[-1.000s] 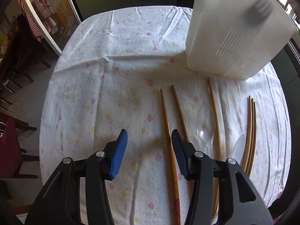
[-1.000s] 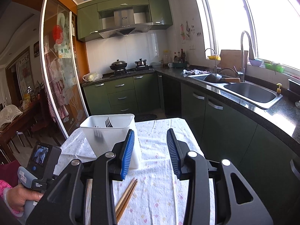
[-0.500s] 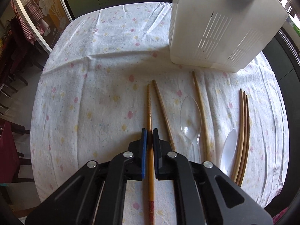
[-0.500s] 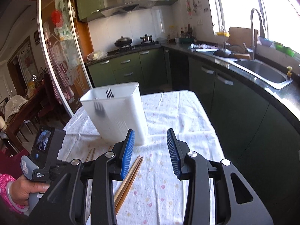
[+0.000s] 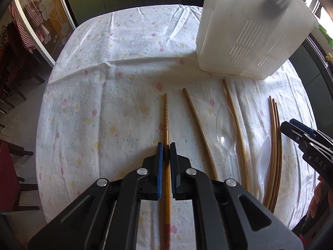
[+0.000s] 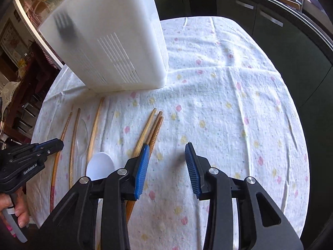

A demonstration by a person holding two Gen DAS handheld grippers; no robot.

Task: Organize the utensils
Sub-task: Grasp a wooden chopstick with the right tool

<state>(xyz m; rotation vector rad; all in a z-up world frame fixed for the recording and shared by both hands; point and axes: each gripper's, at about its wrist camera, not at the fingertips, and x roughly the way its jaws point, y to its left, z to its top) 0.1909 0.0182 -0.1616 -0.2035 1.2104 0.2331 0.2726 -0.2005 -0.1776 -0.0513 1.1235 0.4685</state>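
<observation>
A chopstick point(image 5: 165, 116) lies on the flowered tablecloth point(image 5: 108, 95), left of the other utensils, and the left gripper point(image 5: 166, 162) has its jaws pinched narrow around its middle. To its right lie a second chopstick point(image 5: 197, 123), a clear spoon point(image 5: 225, 123), a white spoon point(image 5: 264, 156) and a bundle of three chopsticks point(image 5: 275, 137), with the white holder point(image 5: 249, 31) standing beyond them. The right gripper point(image 6: 167, 166) hangs over bare cloth just right of that bundle, jaws wide and holding nothing

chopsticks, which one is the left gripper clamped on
The leftmost chopstick, the darker ridged one, sits between the left gripper pads; the others lie free to its right.
</observation>
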